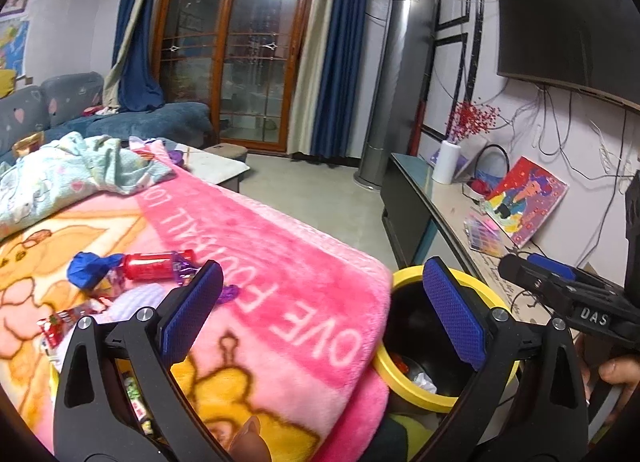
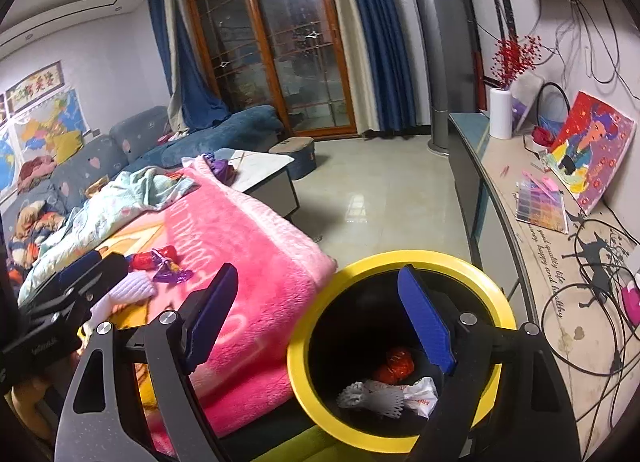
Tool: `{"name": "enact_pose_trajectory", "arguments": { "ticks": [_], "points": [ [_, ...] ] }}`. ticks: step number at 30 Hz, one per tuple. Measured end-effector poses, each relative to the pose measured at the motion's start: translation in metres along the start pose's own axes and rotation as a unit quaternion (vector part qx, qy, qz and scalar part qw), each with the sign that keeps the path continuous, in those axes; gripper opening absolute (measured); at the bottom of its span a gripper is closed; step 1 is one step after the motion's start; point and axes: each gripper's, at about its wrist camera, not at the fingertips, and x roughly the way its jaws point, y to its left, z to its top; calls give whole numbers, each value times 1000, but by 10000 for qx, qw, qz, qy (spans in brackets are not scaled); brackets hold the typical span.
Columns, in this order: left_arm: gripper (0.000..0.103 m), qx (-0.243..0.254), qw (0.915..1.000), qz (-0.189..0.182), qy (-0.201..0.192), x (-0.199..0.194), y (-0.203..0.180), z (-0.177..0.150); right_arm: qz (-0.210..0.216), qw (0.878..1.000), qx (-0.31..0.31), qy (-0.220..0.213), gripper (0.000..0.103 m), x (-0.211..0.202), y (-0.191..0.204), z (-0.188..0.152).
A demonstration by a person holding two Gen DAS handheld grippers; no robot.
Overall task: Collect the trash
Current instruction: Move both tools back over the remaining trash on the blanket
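Inside bin (image 2: pixel 394 262) — crumpled red wrapper (image 2: pixel 394 368), white trash (image 2: pixel 386 396).

White letters run along the band of the pink blanket (image 1: pixel 280 262), upside down from here; "OVE" and "FOO" are legible, the rest is unclear. The right hand-held gripper (image 1: pixel 532 282) carries a small tag reading "DAS". On the worktop (image 2: pixel 560 286), cursive script includes "happy and healthy". A framed sign (image 2: pixel 36 85) on the wall bears characters too small to read.
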Motion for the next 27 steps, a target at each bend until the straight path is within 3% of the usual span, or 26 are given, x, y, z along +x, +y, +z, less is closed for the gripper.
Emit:
{"name": "enact_pose_trajectory", "arguments": {
  "ticks": [27],
  "points": [
    [92, -672, 9930, 923, -316, -45, 88, 8, 1017, 9907, -853, 303, 79, 14, 100, -18]
  ]
}}
